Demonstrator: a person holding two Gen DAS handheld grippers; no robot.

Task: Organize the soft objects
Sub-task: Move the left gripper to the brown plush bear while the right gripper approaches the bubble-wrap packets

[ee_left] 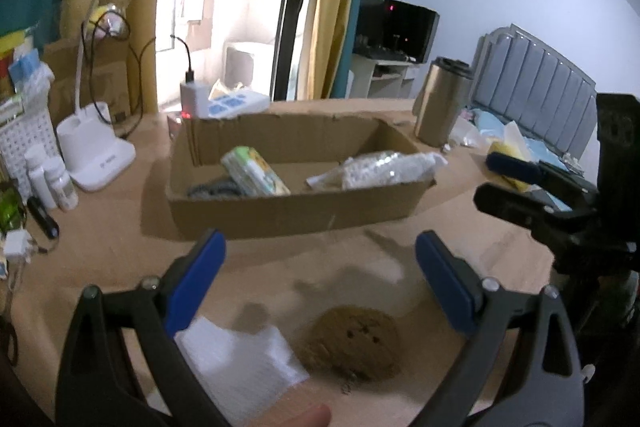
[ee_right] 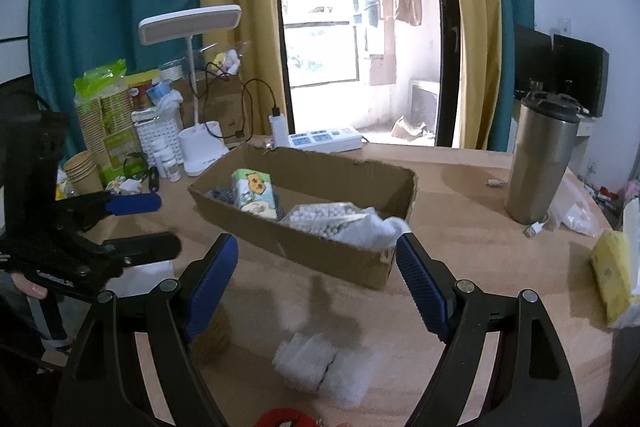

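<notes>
Left wrist view: both blue-padded grippers, left gripper [ee_left: 320, 279] and right gripper [ee_right: 316, 275], gape empty over white foam sheet [ee_left: 236, 367] and brown round pad [ee_left: 354, 345] at lower centre (likely bound for the shallow cardboard box [ee_left: 296, 215], mid-frame).

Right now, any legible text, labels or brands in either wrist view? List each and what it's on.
None can be read.
Lamp base: small mark, blurred.
Green tissue pack in the cardboard box: cartoon print, lettering too small.
Green packages at the back: print blurred.
Left gripper body: white lettering, unreadable.
</notes>
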